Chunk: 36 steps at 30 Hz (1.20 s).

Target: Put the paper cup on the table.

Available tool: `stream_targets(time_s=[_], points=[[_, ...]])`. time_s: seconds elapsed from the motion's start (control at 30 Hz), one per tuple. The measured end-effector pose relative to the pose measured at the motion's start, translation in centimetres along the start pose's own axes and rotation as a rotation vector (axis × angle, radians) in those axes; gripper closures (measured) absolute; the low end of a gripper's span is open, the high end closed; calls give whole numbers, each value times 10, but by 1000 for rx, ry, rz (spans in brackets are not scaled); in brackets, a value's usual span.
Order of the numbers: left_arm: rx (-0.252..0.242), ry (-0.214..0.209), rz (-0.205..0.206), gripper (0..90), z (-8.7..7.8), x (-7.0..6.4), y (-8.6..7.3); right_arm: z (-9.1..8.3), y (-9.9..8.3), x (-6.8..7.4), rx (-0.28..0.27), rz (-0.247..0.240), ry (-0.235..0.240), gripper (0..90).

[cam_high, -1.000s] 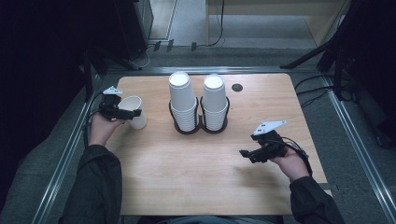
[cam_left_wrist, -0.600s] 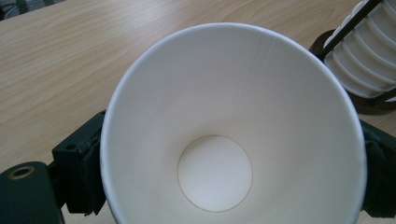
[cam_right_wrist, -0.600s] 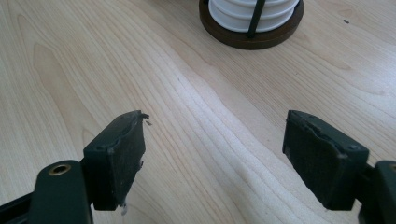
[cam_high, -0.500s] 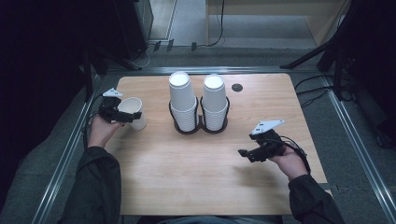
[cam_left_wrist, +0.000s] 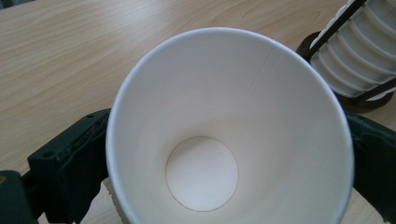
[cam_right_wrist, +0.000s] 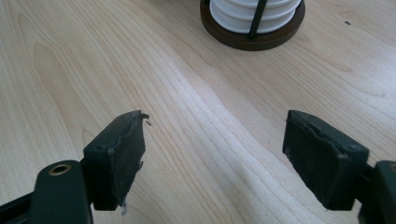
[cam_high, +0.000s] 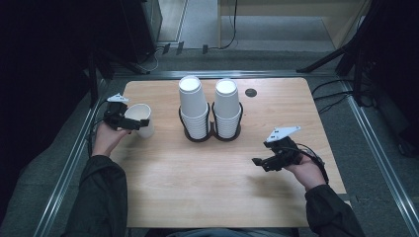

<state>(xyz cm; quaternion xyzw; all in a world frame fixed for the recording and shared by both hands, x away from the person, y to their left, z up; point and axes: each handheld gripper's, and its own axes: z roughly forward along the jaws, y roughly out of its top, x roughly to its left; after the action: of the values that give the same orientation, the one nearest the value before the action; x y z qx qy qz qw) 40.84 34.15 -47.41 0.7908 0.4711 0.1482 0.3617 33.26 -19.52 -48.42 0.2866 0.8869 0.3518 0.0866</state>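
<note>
No readable text, labels, brands, numbers or signs on anything in view.

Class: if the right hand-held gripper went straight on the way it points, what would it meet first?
Probably the cup holder's round base; bare table lies between it and the open right hand-held gripper.

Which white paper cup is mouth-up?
The single white paper cup between the left gripper's jaws at the table's left. The two holder stacks are upside down.
</note>
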Motion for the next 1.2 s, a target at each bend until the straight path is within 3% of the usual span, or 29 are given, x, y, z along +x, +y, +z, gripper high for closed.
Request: stream_targets(time_s=[0.2, 0.33, 0.5, 0.83, 1.03, 1.2], points=[[28, 0, -27, 0, -7, 2, 2, 0, 0, 0, 1, 1, 0, 209], [52, 11, -19, 0, -12, -1, 6, 0, 0, 0, 5, 3, 2, 209], [27, 10, -27, 0, -23, -4, 15, 1, -1, 0, 5, 6, 5, 209], [28, 6, -33, 0, -37, -11, 26, 0, -1, -1, 7, 7, 3, 209], [36, -21, -24, 0, -45, -22, 31, 1, 1, -2, 6, -6, 9, 209], [34, -15, -25, 0, -51, -32, 31, 3, 5, -3, -1, -13, 12, 209]])
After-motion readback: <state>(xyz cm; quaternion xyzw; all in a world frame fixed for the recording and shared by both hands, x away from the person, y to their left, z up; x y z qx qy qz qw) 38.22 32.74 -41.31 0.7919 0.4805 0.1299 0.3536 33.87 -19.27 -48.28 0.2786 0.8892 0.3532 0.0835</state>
